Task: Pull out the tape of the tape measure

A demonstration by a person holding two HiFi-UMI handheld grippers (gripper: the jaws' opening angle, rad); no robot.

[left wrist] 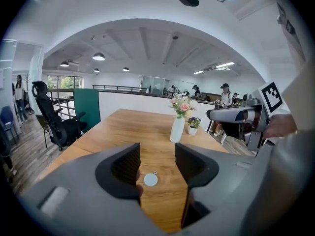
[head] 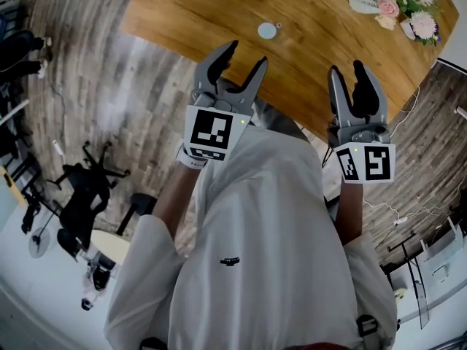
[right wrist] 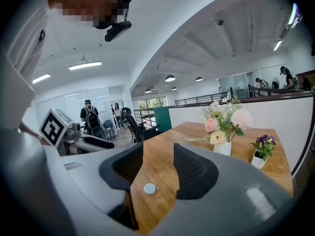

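Lying ahead of the left tongs (head: 246,53) and right tongs (head: 346,68), both held apart and empty, the tape measure (head: 268,30) is left untouched.

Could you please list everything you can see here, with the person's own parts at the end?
Table: one, brown wood, in front of the person.
Tape measure: one, small, round, pale, on the table, apart from both claws.
Vase: one, white, holding pink and white flowers, toward the table's far right.
Small pot: one, white, with purple flowers, beside the vase.
Office chair: one in clear view, black, on the plank floor left of the table.
People: several, far off in the room.
Left claw: one, grey, open, empty, over the table's near edge.
Right claw: one, grey, open, empty, over the table's near edge.
Shirt: one, white, on the person.
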